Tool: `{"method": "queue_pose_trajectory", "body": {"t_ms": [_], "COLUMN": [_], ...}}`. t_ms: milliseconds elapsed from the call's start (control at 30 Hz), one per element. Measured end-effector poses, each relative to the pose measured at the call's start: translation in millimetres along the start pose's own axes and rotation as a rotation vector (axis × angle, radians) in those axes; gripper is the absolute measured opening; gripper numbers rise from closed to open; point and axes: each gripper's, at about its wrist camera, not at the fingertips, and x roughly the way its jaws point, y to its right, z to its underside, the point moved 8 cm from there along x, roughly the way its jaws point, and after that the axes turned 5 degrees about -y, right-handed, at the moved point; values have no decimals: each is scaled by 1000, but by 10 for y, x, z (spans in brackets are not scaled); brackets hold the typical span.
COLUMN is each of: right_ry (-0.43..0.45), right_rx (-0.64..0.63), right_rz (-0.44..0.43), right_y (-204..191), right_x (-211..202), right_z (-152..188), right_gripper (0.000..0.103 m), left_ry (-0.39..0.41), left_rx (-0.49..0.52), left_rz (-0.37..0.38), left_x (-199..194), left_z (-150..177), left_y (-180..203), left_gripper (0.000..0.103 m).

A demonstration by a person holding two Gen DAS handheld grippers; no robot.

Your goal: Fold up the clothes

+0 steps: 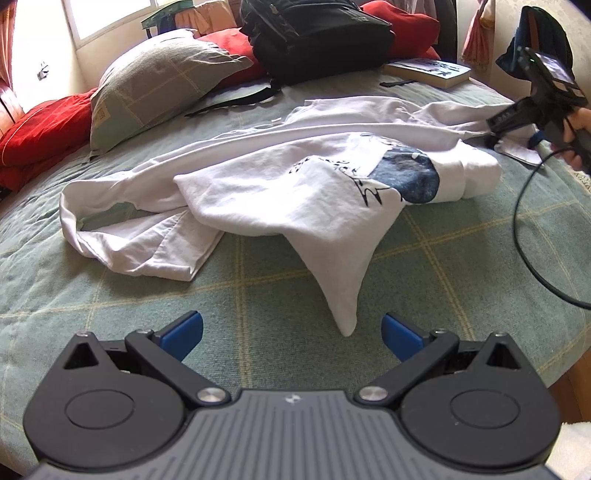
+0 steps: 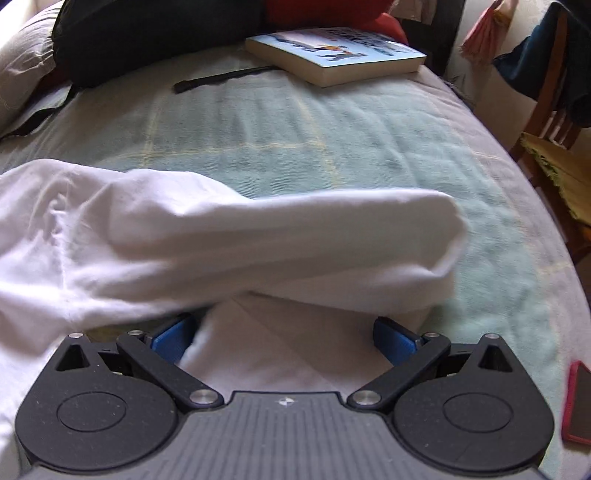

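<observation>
Left gripper [image 1: 293, 334]: jaws wide apart, nothing between them, hovering low over the bedspread [image 1: 110, 295] at bottom centre of the left wrist view. Right gripper [image 2: 282, 338]: jaws also apart, white cloth lying between the blue fingers [image 2: 173, 341] but not pinched, as far as I can see.

Task item: white T-shirt [image 1: 280, 192], mid frame in the left view, printed side up, dark blue round graphic right of centre. Condition: bunched, not flat. 1 pointed corner hangs toward my left gripper, tip just ahead of the right-hand finger. A loose loop of hem lies at left of frame. In the right view a rolled sleeve or fold crosses mid frame; which part it is, can't tell.

Stage: ambiguous. Heap fits either a shirt being spread out for folding or 1 partway through a fold, so no verdict.

Recommendations for a clean grip, whichever applies:
- Left: take the pointed corner square between the pads, 1 layer bundle only.
- Right: close on an edge, not on the thick roll.
- Keep both sides at equal tension so the print lies flat.
- Watch the cable [image 1: 524, 236] at right of frame; snag risk.

Other items noted: backpack [image 1: 317, 33], book [image 2: 332, 51], pillow [image 1: 155, 88], all at top of frame, well apart from the shirt.
</observation>
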Motion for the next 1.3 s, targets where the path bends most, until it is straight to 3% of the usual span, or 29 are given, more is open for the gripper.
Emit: {"method": "queue_pose_trajectory", "body": {"t_ms": [167,300,467,633,767,1033,1200,1300], "right_ry": [-2,14,54,66,43,22,27,34], "right_rx": [34,120,51,-26,60,164,253,271], "right_rz": [134,162,77,160,203,472,537,537], "right_y": [534,874,660,649,1120,2041,2404,2429], "right_x": [-75,-125,-128,-49,-9,-38,-177,-275], "right_z": [145,224,235,80,-31,-173,-107,-37], "right_gripper": [103,103,103,103,103,103,103,103], "left_ry": [-1,0,2,5,4,8,11,11], "left_rx": [3,11,22,20,15,18,12,18], "left_rz": [-2,2,8,11,6,13,7,-1], "left_x": [35,35,34,18,20,32,34,35], "left_z": [-9,-19,-30,-27,-25,-37,-47,-54], "left_y": [-1,34,78,84,61,59,14,-11], "left_gripper": [102,102,102,102,102,102,102,102]}}
